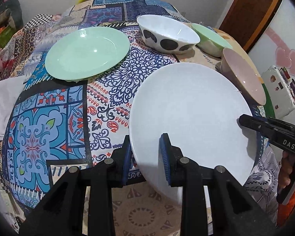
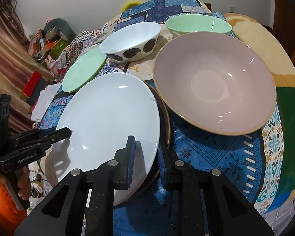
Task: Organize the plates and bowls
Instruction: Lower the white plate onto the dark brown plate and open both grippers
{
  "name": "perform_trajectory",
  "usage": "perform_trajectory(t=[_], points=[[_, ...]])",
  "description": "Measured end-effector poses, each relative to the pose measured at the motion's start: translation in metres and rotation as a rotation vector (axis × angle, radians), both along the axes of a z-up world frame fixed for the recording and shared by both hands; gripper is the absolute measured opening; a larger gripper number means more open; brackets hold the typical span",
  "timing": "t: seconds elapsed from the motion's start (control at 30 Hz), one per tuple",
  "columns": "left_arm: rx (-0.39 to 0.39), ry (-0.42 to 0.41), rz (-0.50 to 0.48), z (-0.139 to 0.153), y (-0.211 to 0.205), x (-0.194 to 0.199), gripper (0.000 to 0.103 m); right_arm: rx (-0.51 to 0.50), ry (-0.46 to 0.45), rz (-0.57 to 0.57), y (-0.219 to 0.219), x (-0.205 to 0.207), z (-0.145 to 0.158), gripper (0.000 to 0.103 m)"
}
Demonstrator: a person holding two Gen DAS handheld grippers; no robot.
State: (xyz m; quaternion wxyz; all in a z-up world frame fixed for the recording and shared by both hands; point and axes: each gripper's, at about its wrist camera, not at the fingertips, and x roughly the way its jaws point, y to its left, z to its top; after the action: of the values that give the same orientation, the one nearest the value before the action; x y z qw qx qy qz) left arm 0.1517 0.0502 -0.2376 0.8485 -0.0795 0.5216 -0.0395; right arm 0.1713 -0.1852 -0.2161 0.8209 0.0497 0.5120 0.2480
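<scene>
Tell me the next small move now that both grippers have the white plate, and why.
Probably lower the white plate onto the brown-rimmed plate showing under its edge. The left gripper and right gripper each clamp opposite rims, and the plate hangs tilted, so level it first. The pink bowl sits close beside.

"DAS" on right claw (image 1: 243,122), "GenRobot.AI" on left claw (image 2: 67,132)

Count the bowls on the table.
3. The pink bowl sits nearest, right of the white plate; the spotted bowl is behind it, and the green bowl is farthest back right. None appears hidden.
</scene>
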Motion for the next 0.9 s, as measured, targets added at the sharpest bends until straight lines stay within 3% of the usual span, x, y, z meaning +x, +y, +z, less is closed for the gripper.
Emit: perform_trajectory(t=[0.43, 0.53, 0.73, 0.83, 0.9], points=[[0.040, 0.009, -0.016, -0.008, -0.006, 0.011, 0.029, -0.024, -0.007, 0.000, -0.003, 0.004, 0.004, 0.023], [0.042, 0.006, -0.018, -0.008, -0.006, 0.012, 0.029, -0.079, -0.028, -0.013, -0.005, 0.003, 0.005, 0.023], [0.046, -0.018, -0.020, 0.001, -0.004, 0.006, 0.030, -0.071, -0.059, -0.004, -0.007, -0.001, 0.017, 0.023], [0.048, -0.050, -0.010, 0.011, 0.000, 0.000, 0.035, -0.069, -0.083, 0.008, -0.002, -0.002, 0.025, 0.023], [0.055, -0.081, 0.004, 0.022, 0.006, -0.004, 0.043, -0.062, -0.097, 0.016, 0.004, -0.002, 0.031, 0.025]])
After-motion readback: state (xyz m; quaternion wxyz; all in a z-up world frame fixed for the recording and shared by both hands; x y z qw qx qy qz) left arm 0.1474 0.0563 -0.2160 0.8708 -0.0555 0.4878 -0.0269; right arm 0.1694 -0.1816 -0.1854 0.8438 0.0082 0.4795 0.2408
